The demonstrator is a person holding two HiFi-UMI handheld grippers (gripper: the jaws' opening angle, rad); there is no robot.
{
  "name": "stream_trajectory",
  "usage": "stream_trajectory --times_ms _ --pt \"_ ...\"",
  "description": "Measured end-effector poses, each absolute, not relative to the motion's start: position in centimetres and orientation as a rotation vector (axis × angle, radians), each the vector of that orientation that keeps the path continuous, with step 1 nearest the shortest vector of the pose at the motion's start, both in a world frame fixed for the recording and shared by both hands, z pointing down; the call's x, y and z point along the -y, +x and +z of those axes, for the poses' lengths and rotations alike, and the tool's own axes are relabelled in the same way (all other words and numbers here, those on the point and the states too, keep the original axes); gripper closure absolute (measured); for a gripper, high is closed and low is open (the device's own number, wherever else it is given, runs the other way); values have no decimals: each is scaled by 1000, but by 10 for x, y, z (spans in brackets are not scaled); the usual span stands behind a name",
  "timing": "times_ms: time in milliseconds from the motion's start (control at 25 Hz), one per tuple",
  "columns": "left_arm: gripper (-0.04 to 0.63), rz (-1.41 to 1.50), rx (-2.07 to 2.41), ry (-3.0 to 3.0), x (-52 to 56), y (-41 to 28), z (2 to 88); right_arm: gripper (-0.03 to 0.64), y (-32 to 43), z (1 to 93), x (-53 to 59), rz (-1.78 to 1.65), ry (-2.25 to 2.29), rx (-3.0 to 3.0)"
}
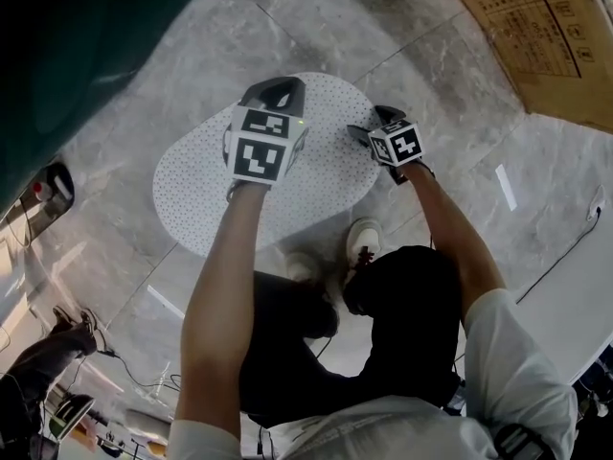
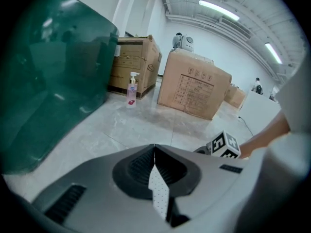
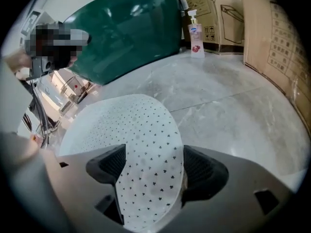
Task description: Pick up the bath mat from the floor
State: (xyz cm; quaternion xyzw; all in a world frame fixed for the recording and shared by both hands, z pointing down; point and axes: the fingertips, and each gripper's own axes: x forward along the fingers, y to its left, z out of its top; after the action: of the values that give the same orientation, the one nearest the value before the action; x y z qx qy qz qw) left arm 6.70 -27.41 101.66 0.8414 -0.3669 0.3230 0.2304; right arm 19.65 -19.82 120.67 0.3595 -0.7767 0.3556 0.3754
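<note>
The bath mat (image 1: 192, 190) is a white oval with small dark dots, lying on the grey marble floor. My left gripper (image 1: 278, 89) reaches over its far edge. In the left gripper view the left gripper (image 2: 155, 171) is shut on a thin fold of the mat (image 2: 159, 197). My right gripper (image 1: 362, 134) is at the mat's right edge. In the right gripper view the right gripper (image 3: 151, 166) stands open, its jaws wide apart, with the mat's edge (image 3: 131, 125) lying flat between them.
A large dark green object (image 1: 77, 56) stands close on the left. Cardboard boxes (image 2: 194, 89) and a pump bottle (image 2: 131, 90) stand further off on the floor. The person's shoes (image 1: 362, 242) are at the mat's near edge. A cable (image 1: 565, 252) runs at the right.
</note>
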Motion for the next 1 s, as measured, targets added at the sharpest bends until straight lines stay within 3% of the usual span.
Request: stream_trajectory --times_ms 520,840,920,960,1000 --pt "578 862 1054 2308 281 59 1010 256 176 1204 181 997 812 1998" --pt "578 848 1110 2273 280 39 1003 268 124 1206 150 999 638 1999" --pt "578 836 1130 2258 279 30 1001 354 127 1208 152 1030 656 1980" --pt "578 827 1141 2246 279 26 1001 456 125 1208 150 1040 649 1978" --pt "578 815 1154 2231 278 21 1001 516 121 1207 148 1039 638 1977"
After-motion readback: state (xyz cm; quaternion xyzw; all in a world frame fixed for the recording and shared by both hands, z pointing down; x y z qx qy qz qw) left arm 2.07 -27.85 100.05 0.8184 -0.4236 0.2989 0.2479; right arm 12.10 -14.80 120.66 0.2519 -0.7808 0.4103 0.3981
